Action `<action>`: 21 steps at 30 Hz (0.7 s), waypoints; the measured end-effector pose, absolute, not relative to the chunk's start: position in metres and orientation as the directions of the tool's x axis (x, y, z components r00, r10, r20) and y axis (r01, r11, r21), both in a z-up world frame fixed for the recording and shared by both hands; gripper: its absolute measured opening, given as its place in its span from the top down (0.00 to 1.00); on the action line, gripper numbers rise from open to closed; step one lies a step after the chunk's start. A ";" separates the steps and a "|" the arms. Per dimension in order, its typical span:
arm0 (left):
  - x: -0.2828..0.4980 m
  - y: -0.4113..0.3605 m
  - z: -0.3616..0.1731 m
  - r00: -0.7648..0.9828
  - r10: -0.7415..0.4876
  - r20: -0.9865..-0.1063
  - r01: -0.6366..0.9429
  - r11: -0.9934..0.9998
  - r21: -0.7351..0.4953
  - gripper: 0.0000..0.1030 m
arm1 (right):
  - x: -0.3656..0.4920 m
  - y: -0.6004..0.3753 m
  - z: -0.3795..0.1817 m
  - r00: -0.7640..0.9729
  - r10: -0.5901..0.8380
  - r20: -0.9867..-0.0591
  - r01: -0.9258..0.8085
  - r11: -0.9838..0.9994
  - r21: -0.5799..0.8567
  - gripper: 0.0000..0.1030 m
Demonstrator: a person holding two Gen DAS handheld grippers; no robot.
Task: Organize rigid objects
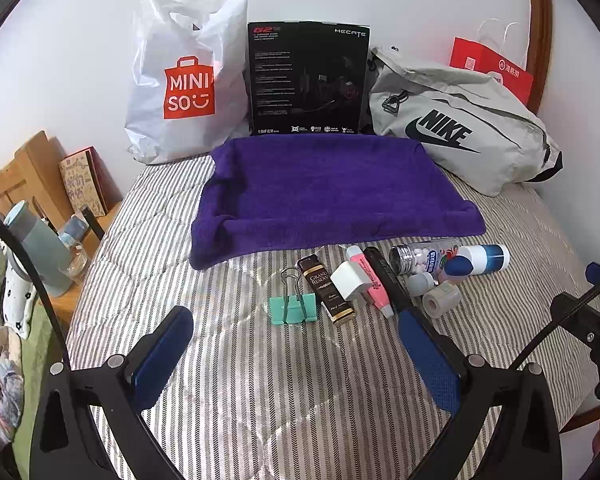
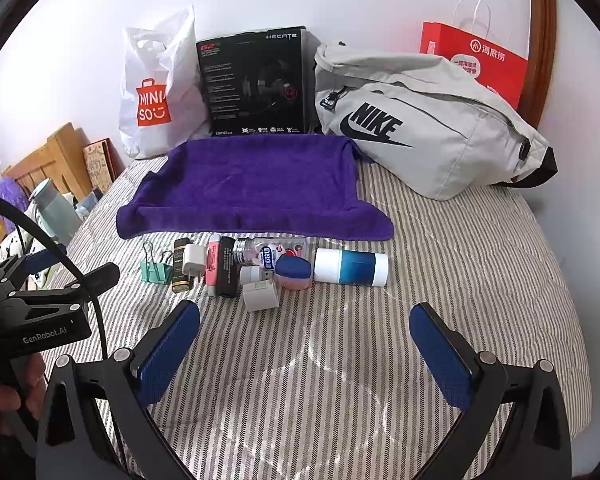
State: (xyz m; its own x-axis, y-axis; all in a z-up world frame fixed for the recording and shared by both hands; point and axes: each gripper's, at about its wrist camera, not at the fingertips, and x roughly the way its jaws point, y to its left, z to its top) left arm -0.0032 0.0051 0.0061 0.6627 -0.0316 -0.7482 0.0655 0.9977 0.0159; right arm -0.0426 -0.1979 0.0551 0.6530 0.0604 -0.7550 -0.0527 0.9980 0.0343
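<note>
A row of small rigid items lies on the striped bed in front of a purple towel (image 1: 324, 188) (image 2: 256, 188): a teal binder clip (image 1: 293, 307) (image 2: 155, 271), a dark brown box (image 1: 330, 292) (image 2: 181, 266), a white charger plug (image 1: 349, 281) (image 2: 193, 261), a pink tube (image 1: 370, 280) (image 2: 212, 266), a clear pill bottle (image 1: 424, 255) (image 2: 268, 252) and a blue-and-white bottle (image 1: 485, 258) (image 2: 351, 266). My left gripper (image 1: 296, 346) is open just short of the clip. Open too, my right gripper (image 2: 305, 344) hovers before the row, empty.
Against the wall stand a white Miniso bag (image 1: 186, 80), a black headset box (image 1: 308, 80), a grey Nike bag (image 1: 460, 124) and a red paper bag (image 2: 476, 56). A wooden bedside stand with a teal flask (image 1: 40, 248) is at the left. A hand (image 2: 4, 400) holds the left gripper.
</note>
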 end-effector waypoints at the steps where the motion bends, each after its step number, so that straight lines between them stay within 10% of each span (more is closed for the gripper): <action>1: -0.003 0.005 0.006 0.663 -0.033 -0.748 0.067 0.998 0.015 0.00 | -0.043 -0.198 0.055 0.654 0.060 -0.754 -0.051 0.998 0.034 0.00; 21: 0.002 0.011 0.000 0.654 -0.021 -0.756 0.055 0.998 0.020 0.00 | -0.042 -0.203 0.055 0.653 0.052 -0.756 -0.042 0.999 0.033 0.00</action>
